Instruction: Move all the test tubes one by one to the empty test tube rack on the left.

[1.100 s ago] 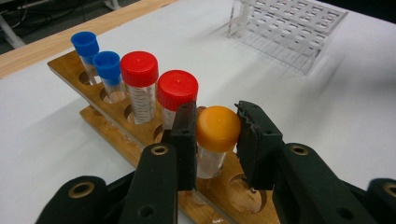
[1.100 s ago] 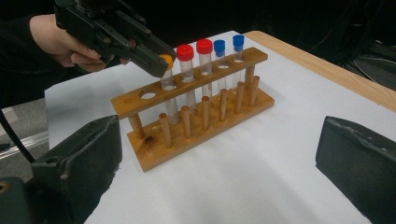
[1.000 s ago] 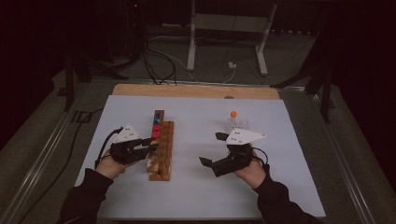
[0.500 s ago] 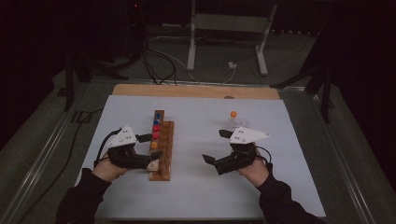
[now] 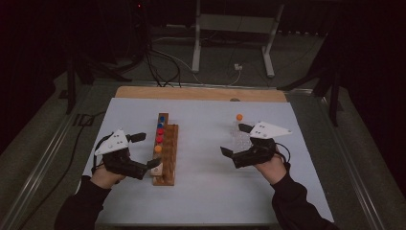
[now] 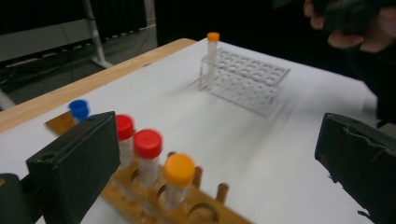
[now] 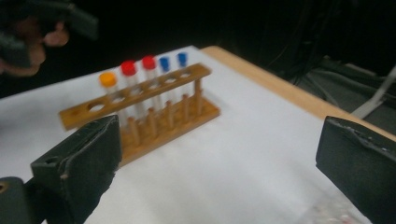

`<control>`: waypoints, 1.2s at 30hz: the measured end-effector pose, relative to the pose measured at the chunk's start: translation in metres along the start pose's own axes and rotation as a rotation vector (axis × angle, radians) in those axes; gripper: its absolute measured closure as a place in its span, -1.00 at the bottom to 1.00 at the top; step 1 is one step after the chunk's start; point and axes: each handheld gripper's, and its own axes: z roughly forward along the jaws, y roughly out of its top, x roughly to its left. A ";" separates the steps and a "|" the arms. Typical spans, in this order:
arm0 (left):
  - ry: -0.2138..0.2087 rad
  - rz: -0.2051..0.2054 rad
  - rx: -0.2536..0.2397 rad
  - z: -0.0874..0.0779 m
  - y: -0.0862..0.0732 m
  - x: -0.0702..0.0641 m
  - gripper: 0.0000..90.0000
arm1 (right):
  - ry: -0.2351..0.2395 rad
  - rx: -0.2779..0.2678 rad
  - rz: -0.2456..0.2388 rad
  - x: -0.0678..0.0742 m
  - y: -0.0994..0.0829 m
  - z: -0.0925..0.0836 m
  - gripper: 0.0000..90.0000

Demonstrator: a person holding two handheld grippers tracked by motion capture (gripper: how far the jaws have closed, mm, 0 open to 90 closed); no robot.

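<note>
A wooden tube rack point(image 5: 169, 154) stands left of centre on the white sheet. It holds tubes with blue, red and orange caps; the orange-capped tube point(image 5: 158, 148) is nearest me. My left gripper point(image 5: 147, 150) is open beside that end of the rack. Its jaws have just been opening, and the pads touch nothing. In the left gripper view the orange-capped tube point(image 6: 179, 170) and a red-capped tube point(image 6: 147, 143) stand just ahead of the left gripper point(image 6: 217, 163). My right gripper point(image 5: 235, 140) is open and empty over a clear plastic rack point(image 5: 242, 140), which holds one orange-capped tube point(image 5: 239, 117).
The white sheet point(image 5: 206, 191) covers a table with a wooden strip point(image 5: 191, 92) at its far edge. Cables and a stand's legs point(image 5: 196, 62) lie on the dark floor beyond. The right gripper view shows the wooden rack point(image 7: 154, 121) and the other hand point(image 7: 32, 42).
My left gripper has opened and drawn back a little from the wooden rack, leaving the orange-capped tube standing in it. My right gripper has shifted slightly away from me, still open.
</note>
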 end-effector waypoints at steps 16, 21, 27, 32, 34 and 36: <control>0.048 -0.018 0.016 -0.011 -0.024 0.009 -0.99 | -0.100 0.062 0.097 -0.062 -0.017 0.015 -0.99; 0.057 -0.016 0.026 -0.011 -0.028 0.009 -0.99 | -0.110 0.115 0.121 -0.076 -0.026 0.027 -0.99; 0.049 -0.008 0.040 -0.009 -0.030 0.007 -0.99 | -0.134 0.160 0.137 -0.086 -0.035 0.042 -0.99; 0.041 -0.007 0.045 -0.008 -0.031 0.006 -0.99 | -0.172 0.207 0.132 -0.091 -0.040 0.052 -0.88; 0.040 -0.011 0.042 -0.008 -0.031 0.006 -0.99 | -0.174 0.225 0.136 -0.094 -0.041 0.056 -0.84; 0.041 -0.010 0.044 -0.008 -0.031 0.007 -0.99 | -0.182 0.240 0.139 -0.096 -0.042 0.059 -0.81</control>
